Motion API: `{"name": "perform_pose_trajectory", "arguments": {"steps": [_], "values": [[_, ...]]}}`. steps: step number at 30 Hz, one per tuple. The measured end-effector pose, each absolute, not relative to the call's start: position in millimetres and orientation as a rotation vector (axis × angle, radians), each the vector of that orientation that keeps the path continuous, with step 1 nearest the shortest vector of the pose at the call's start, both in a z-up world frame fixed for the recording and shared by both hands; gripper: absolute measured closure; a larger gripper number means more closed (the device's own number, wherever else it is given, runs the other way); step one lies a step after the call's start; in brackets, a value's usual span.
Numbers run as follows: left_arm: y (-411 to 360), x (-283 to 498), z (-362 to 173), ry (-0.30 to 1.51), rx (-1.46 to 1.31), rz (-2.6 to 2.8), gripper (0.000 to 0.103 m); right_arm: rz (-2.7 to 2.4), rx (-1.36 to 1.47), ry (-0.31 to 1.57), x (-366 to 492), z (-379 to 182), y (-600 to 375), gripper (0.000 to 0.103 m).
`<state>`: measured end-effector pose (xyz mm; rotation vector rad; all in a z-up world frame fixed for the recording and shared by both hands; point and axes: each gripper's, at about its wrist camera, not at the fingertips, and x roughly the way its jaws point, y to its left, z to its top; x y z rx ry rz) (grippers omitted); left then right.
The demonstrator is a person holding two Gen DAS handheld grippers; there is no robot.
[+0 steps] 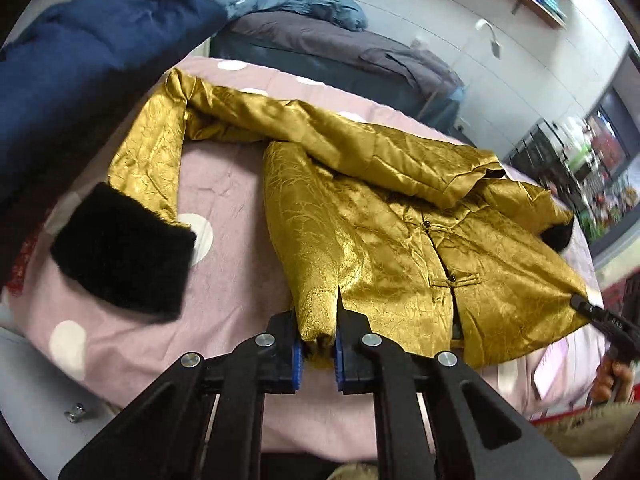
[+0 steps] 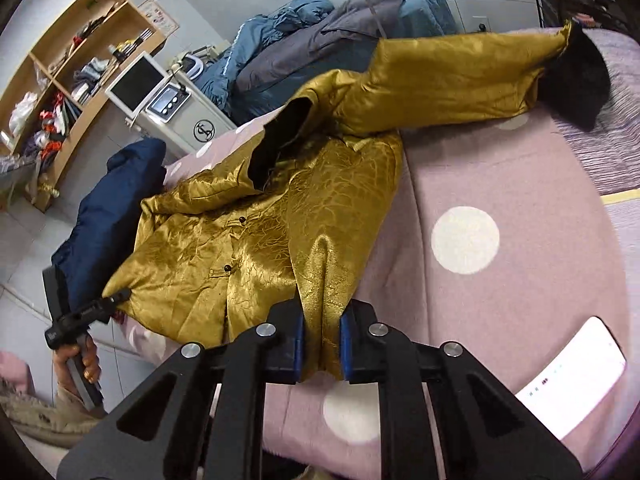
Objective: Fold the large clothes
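- Gold jacket (image 1: 380,232) lies front-up on the pink dotted bed (image 1: 232,264), buttons closed down the middle, hem toward me.
- My left hand-held gripper (image 1: 318,344) is clamped on one bottom hem corner; gold cloth is bunched between the blue pads (image 1: 298,364).
- My right hand-held gripper (image 2: 322,346) is pinching the opposite hem corner the same way, fabric pulled up into a ridge between its jaws.
- Each gripper shows in the other's view at the far hem corner, so I judge the hem is held at both ends.
- One sleeve runs out across the bed, its black fur cuff (image 1: 124,252) flat on the sheet; in the right wrist view the other sleeve stretches away to a second fur cuff (image 2: 576,80) by the bed edge.
- Sleeves are not folded in yet, so I'd call the task early.
- Doing this step well: lift both corners together, level, hem taut between the grippers so the satin doesn't sag or twist.
- Carry the hem toward the collar (image 2: 280,140) in one even sweep, low over the body.
- Fabric looks slick and crinkled; it could slide out of the pads, so hold a firm pinch, no jerks.
- Risk: the padded body bunches at the button line (image 1: 440,252) if one side leads.
- Navy quilted bundle (image 1: 92,64) sits near the jacket's left sleeve; keep the fold away from it.
- White phone-like slab (image 2: 576,376) lies on the bed by my right side, apart from the jacket.
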<state>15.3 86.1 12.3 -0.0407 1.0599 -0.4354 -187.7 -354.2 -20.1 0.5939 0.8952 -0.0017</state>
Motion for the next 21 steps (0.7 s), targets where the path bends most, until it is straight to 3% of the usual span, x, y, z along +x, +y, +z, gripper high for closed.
{"name": "perform_pose_trajectory", "arguments": {"steps": [8, 9, 11, 12, 13, 14, 15, 21], "values": [[111.2, 24.0, -37.5, 1.241, -0.015, -0.286, 0.082, -0.036, 0.461, 1.135, -208.2, -55.5, -321.9, 0.088], [113.7, 27.1, -40.4, 1.255, -0.034, -0.272, 0.081, -0.076, 0.423, 1.173, -206.0, -64.9, -317.7, 0.085], [121.5, 34.9, -41.8, 1.263, -0.057, -0.226, 0.068, -0.125, 0.372, 1.218, -198.0, -75.5, -314.8, 0.077], [125.4, 38.2, -37.3, 1.244, -0.049, -0.194, 0.063, -0.167, 0.339, 1.226, -194.3, -75.7, -314.8, 0.06], [131.0, 42.1, -26.1, 1.192, -0.02, -0.14, 0.048, -0.214, 0.3, 1.226, -190.5, -72.3, -316.7, 0.045], [133.8, 41.2, -16.7, 1.152, -0.001, -0.109, 0.033, -0.246, 0.264, 1.216, -188.9, -67.5, -318.2, 0.041], [137.2, 39.8, -4.8, 1.102, 0.016, -0.079, 0.027, -0.276, 0.22, 1.195, -186.9, -60.6, -320.2, 0.036], [125.2, 50.6, 33.4, 0.949, 0.026, -0.115, 0.025, -0.361, 0.15, 1.066, -164.1, -16.3, -352.6, 0.034]]}}
